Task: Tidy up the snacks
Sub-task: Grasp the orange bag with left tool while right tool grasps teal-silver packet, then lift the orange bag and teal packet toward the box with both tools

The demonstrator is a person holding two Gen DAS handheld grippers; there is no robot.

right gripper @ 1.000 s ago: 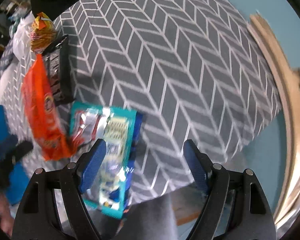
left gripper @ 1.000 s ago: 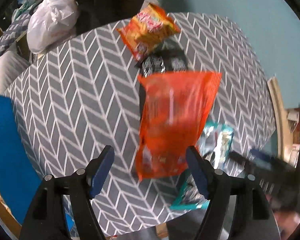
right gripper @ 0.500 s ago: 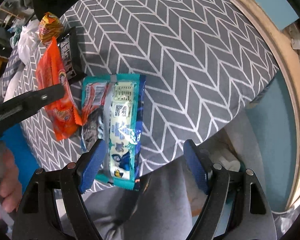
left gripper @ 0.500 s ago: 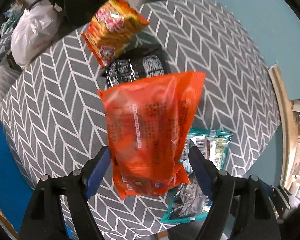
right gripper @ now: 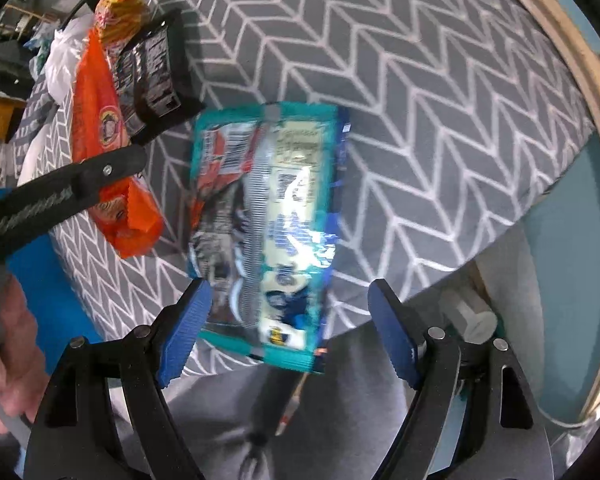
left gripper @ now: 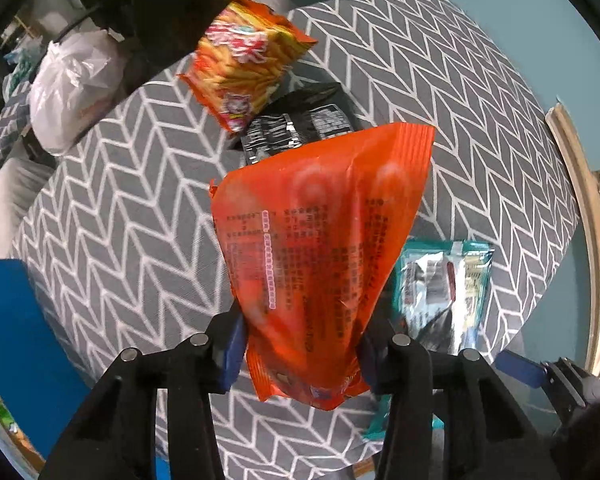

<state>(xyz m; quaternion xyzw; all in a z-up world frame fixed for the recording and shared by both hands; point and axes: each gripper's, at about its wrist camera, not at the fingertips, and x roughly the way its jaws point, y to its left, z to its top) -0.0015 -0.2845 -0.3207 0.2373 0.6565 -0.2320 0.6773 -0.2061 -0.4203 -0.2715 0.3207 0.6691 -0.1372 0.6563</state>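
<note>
My left gripper (left gripper: 300,344) is shut on the lower end of an orange snack bag (left gripper: 320,240) on the grey chevron table (left gripper: 120,220). The bag (right gripper: 100,120) and the left gripper's arm also show in the right wrist view. A teal snack bag (right gripper: 268,220) lies at the table's near edge, right of the orange one (left gripper: 444,288). My right gripper (right gripper: 288,328) is open, its fingers on either side of the teal bag's near end. A black packet (left gripper: 300,128) and a yellow-orange chips bag (left gripper: 244,64) lie farther back.
A white plastic bag (left gripper: 72,92) sits at the table's far left. A blue object (left gripper: 16,328) is at the left. A wooden hoop-like rim (right gripper: 580,80) stands right of the table. Grey trousers (right gripper: 228,420) are below the table edge.
My left gripper has closed on the orange bag, which was loose between open fingers before. My right gripper has moved closer to the teal bag and stays open.
</note>
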